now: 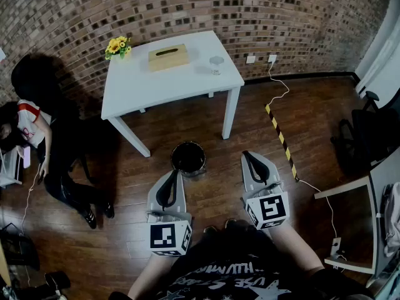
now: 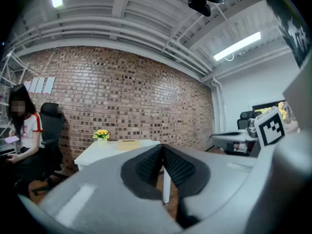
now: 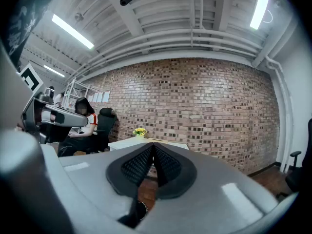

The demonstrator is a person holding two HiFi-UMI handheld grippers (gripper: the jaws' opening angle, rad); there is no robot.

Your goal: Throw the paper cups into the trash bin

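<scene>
Since the left gripper and the right gripper both sit level with jaws pressed together on nothing, no cup is picked up yet. One cup stands near the right edge of the white surface; the trash bin sits on the floor just ahead of the grippers. The next move, I judge, calls for opening one gripper and reaching past the bin to the cup.

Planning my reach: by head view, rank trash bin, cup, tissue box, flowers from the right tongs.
1. Trash bin, floor, left of right tongs.
2. Cup, table's right side.
3. Tissue box, table middle.
4. Flowers, far-left corner.
</scene>
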